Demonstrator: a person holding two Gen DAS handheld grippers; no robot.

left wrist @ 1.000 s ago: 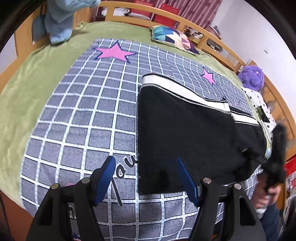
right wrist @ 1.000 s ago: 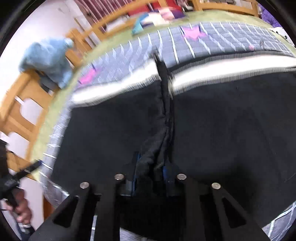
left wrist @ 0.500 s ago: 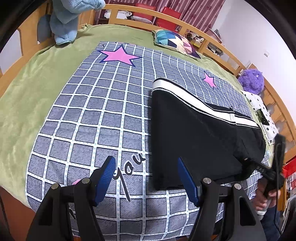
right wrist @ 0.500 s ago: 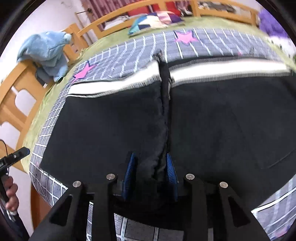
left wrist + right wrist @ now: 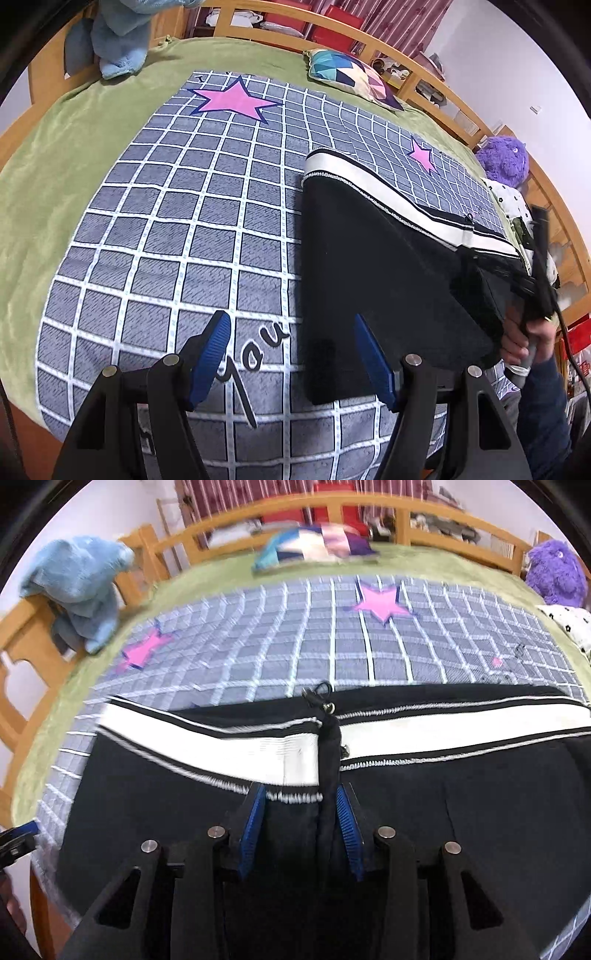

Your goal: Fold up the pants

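Black pants (image 5: 373, 258) with a white side stripe (image 5: 388, 192) lie on the grid-patterned blanket. My left gripper (image 5: 291, 336) is open and empty, hovering over the pants' near left corner and the blanket. In the right wrist view the pants (image 5: 166, 812) fill the lower half. My right gripper (image 5: 299, 808) is open, its blue pads either side of a raised black fold (image 5: 328, 760) that crosses the white stripe (image 5: 229, 746). The pads do not press the fold. The right gripper also shows in the left wrist view at the pants' far right end (image 5: 535, 291).
The grey blanket (image 5: 184, 221) with pink stars (image 5: 232, 99) covers a green bedspread (image 5: 55, 147) inside a wooden bed rail (image 5: 424, 70). A blue garment (image 5: 118, 40) hangs on the rail, a patterned pillow (image 5: 351, 74) lies at the far edge, a purple plush toy (image 5: 504, 158) at right.
My right gripper has opened and let go of the pants' fold, and it has moved forward towards the white stripe. The pants have settled flatter. My left gripper stays open and has pulled back slightly.
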